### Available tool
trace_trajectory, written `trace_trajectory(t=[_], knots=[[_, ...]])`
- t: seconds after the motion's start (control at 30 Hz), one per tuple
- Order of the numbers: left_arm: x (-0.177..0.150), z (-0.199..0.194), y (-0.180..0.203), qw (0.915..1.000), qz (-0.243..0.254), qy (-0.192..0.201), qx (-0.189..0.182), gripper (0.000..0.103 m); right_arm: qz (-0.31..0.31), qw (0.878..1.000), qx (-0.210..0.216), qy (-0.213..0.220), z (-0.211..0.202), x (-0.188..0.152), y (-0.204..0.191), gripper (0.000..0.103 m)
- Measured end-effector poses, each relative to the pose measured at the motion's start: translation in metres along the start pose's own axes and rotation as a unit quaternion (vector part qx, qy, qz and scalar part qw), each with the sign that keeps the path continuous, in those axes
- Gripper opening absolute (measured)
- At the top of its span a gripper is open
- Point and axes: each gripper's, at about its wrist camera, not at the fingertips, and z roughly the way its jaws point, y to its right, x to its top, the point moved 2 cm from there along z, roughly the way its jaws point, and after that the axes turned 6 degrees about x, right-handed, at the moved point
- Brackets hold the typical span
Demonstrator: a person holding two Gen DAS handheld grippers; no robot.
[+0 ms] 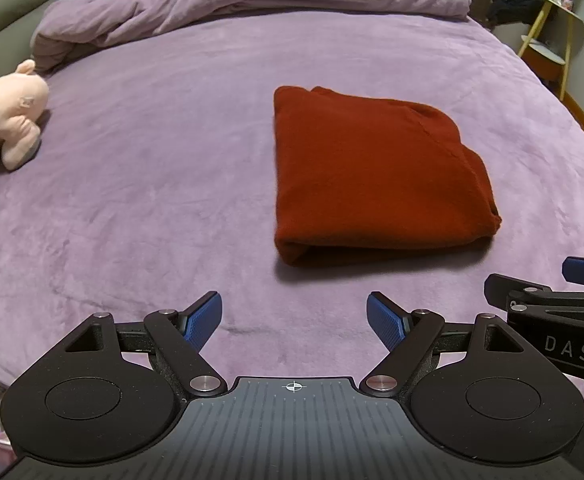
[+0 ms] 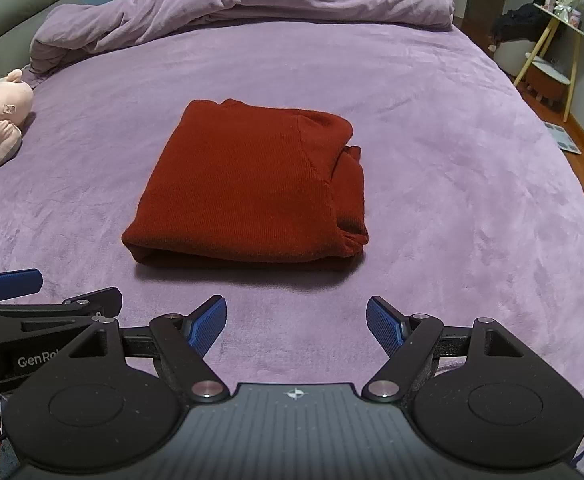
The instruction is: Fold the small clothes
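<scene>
A dark red knitted garment [image 1: 375, 176] lies folded into a thick rectangle on the purple bed; it also shows in the right wrist view [image 2: 252, 192]. My left gripper [image 1: 293, 322] is open and empty, hovering near the bed's front edge, short of the garment and to its left. My right gripper [image 2: 295, 326] is open and empty, just in front of the garment's near folded edge. Each gripper shows at the edge of the other's view: the right one in the left wrist view [image 1: 551, 304], the left one in the right wrist view [image 2: 32, 300].
A pink plush toy [image 1: 4, 120] lies at the bed's left side, also in the right wrist view [image 2: 0, 120]. A bunched purple duvet [image 2: 252, 0] runs along the far side. A yellow-legged shelf [image 2: 551, 52] and wooden floor are to the right.
</scene>
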Motion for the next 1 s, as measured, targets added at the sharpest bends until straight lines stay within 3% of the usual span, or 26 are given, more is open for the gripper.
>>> trace_trajectory(t=[0.73,1.0], knots=[[0.0009,0.0016,-0.0005,1.0000,-0.004,-0.006,-0.007,0.085,-0.005,1.000,-0.005,0.000,-0.0002,-0.0001,-0.0029,0.078],[-0.0034,-0.0023,0.0007,0.9999,-0.004,0.010,-0.011,0.085,-0.005,1.000,-0.009,-0.002,0.0006,0.0008,-0.0028,0.078]])
